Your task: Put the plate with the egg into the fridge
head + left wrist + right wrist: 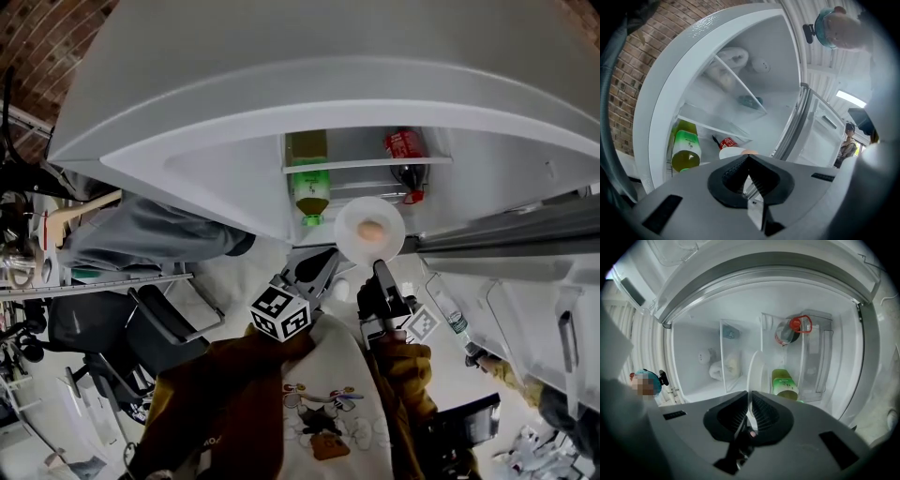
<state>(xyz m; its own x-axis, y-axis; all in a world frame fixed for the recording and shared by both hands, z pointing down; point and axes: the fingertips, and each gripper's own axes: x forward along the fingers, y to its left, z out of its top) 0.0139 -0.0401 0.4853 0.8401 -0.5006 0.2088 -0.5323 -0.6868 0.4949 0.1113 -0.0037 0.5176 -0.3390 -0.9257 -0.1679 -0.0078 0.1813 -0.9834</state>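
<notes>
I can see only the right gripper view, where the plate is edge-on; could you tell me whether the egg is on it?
Observer: Yes, the head view shows the egg near the middle of the plate.
Operator: Thank you; where is the left gripper?
Observer: The left gripper is close beside the plate in the head view, shut and empty.
Operator: Is anyone beyond the door?
Observer: A person stands past the fridge door, in the left gripper view.

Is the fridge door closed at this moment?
No, the fridge stands open in the head view, and a green bottle shows inside it.
</notes>
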